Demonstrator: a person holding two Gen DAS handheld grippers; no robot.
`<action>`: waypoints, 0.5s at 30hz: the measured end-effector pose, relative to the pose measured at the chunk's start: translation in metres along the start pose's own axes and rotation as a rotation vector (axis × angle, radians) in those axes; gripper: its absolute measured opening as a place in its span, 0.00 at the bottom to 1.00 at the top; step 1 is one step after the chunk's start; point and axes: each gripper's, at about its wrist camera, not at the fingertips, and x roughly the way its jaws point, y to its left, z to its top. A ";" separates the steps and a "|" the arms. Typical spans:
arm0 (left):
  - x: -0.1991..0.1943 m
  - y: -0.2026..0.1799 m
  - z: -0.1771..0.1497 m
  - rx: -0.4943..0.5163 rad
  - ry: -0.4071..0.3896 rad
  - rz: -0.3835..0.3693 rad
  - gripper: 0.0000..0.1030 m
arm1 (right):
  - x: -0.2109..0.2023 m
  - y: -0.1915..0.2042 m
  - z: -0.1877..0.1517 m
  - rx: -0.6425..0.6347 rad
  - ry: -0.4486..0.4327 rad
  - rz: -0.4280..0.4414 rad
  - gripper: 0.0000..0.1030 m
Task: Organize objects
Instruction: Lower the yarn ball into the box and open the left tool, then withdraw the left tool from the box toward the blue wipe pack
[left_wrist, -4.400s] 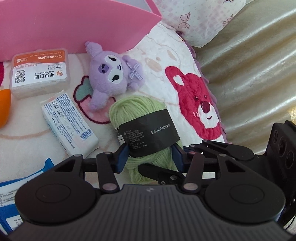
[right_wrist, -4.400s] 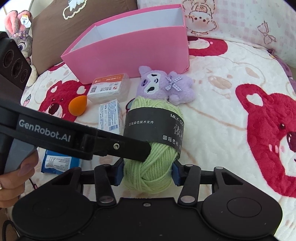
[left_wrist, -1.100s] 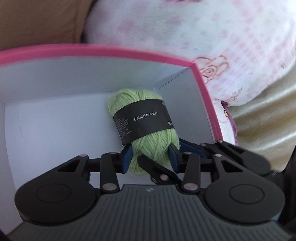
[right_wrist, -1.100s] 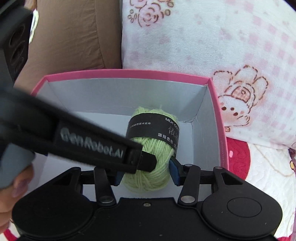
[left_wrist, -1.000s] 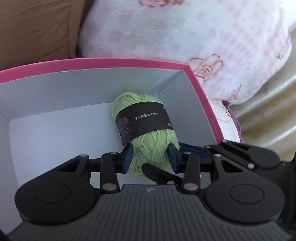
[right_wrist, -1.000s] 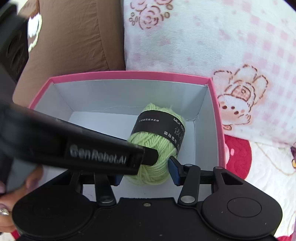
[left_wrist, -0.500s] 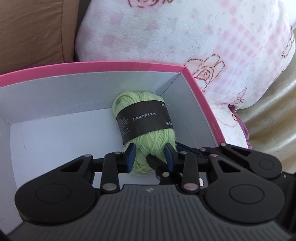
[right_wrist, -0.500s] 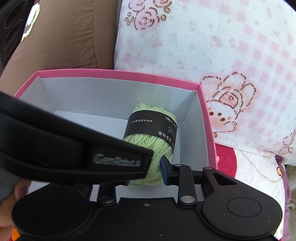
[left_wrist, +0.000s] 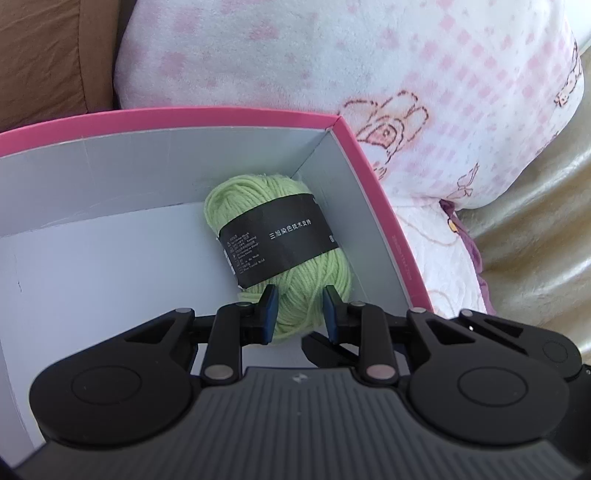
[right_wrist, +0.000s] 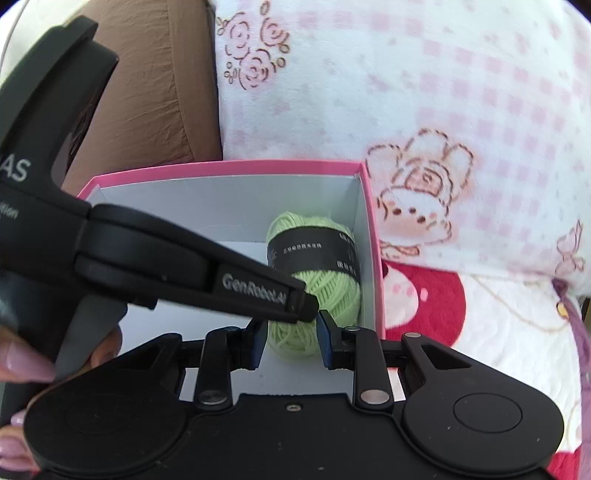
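A green yarn ball (left_wrist: 277, 236) with a black paper band lies in the far right corner of the pink box (left_wrist: 376, 206), on its white floor. My left gripper (left_wrist: 300, 314) is closing on the ball's near end, and the yarn fills the gap between its blue pads. In the right wrist view the same yarn ball (right_wrist: 314, 266) bulges beyond my right gripper (right_wrist: 290, 336), which is also closing with the near end pinched between its pads. One left finger (right_wrist: 258, 288) crosses in front and touches the yarn. Both grippers reach over the pink box's (right_wrist: 229, 166) near side.
A white pillow (left_wrist: 369, 74) with pink checks leans behind the box, beside a brown cushion (left_wrist: 44, 55). A red-and-white bedspread (right_wrist: 424, 302) lies to the right, with a beige cover (left_wrist: 535, 240) beyond. A person's fingers (right_wrist: 22, 362) grip the left handle.
Both grippers carried the yarn ball from the bedspread into the pink box. Over the last second their jaws have narrowed on its near end. The right gripper has drawn back a little.
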 end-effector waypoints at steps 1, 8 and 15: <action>-0.001 0.000 -0.001 0.001 0.005 0.002 0.24 | -0.005 0.004 -0.003 -0.002 -0.003 0.005 0.29; -0.012 0.000 -0.011 0.030 0.012 0.023 0.25 | -0.022 0.002 -0.020 0.025 -0.014 0.020 0.30; -0.030 -0.004 -0.018 0.072 -0.001 0.040 0.25 | -0.021 0.014 -0.023 0.036 -0.010 0.024 0.30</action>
